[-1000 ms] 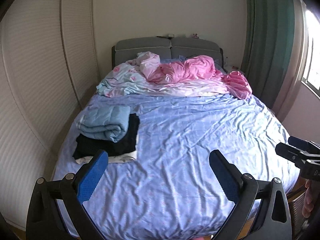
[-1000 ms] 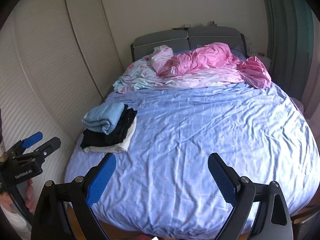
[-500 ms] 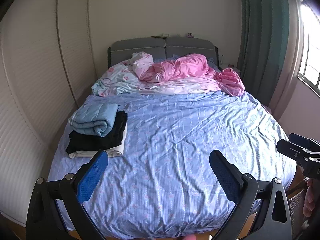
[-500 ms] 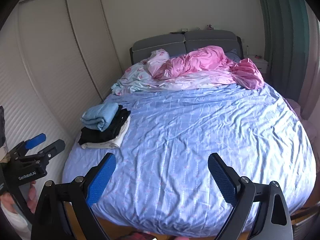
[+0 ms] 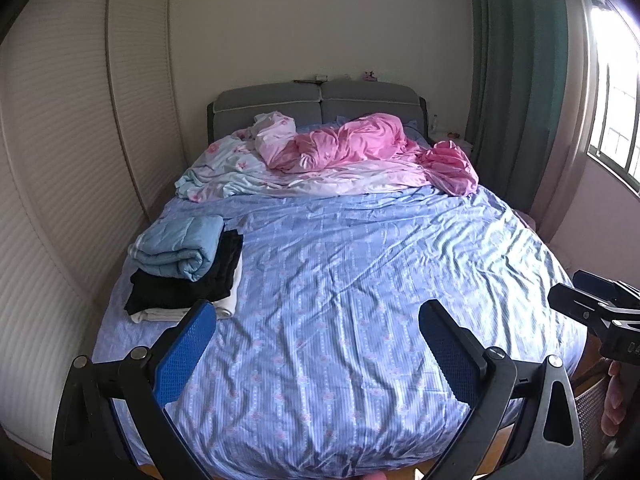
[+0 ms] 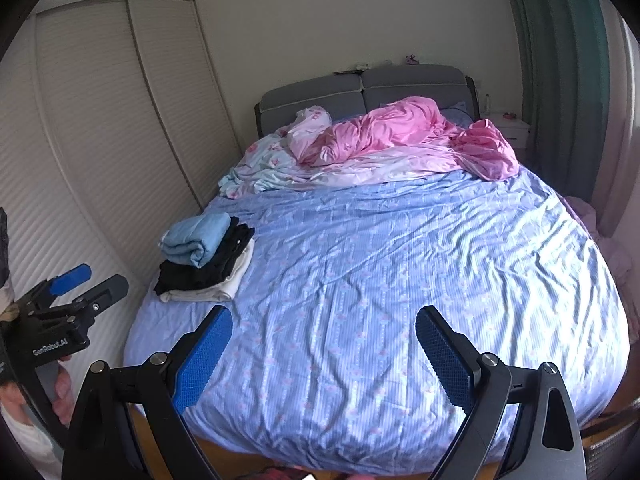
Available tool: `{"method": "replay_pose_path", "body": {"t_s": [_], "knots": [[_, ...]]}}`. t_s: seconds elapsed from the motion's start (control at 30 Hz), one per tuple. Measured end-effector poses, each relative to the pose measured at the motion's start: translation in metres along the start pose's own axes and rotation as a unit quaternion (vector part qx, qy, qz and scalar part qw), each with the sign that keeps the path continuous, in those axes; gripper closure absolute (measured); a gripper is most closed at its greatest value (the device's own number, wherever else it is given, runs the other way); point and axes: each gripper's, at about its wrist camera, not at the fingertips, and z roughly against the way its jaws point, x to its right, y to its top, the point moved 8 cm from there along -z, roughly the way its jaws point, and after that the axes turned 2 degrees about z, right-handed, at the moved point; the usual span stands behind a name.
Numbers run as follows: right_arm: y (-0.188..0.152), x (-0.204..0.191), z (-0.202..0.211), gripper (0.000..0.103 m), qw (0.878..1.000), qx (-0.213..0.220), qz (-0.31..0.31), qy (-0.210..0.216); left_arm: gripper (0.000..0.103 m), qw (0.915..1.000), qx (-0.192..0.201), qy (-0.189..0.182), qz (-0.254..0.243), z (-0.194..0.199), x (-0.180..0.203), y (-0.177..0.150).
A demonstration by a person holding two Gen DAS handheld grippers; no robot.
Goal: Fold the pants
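A stack of folded clothes lies on the left side of the bed: a light blue folded piece (image 5: 178, 249) (image 6: 198, 238) on top, black folded pants (image 5: 188, 280) (image 6: 208, 270) under it, a white piece (image 6: 224, 288) at the bottom. My left gripper (image 5: 316, 340) is open and empty, held off the foot of the bed. My right gripper (image 6: 324, 344) is open and empty too, beside it. Each gripper shows in the other's view, the right (image 5: 588, 304) and the left (image 6: 80, 288).
The bed (image 5: 360, 280) has a rumpled blue sheet. Pink and pale floral bedding (image 5: 344, 152) is heaped by the grey headboard (image 5: 316, 100). White wardrobe doors (image 5: 60, 160) stand to the left, a green curtain (image 5: 520, 80) and a window to the right. A nightstand (image 6: 508, 128) stands beside the headboard.
Both grippers have drawn back from the bed and risen a little, so more of the bed and room shows. The clothes stack has not moved. Both grippers stay open.
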Motion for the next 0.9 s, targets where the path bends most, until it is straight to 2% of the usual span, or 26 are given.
{"method": "replay_pose_path", "body": {"t_s": [0.9], "knots": [[0.006,-0.004,0.002,0.009,1.0,0.003,0.005,0.007,0.0,0.9998,0.016,-0.001,0.006,0.012,-0.003,0.008]]}}
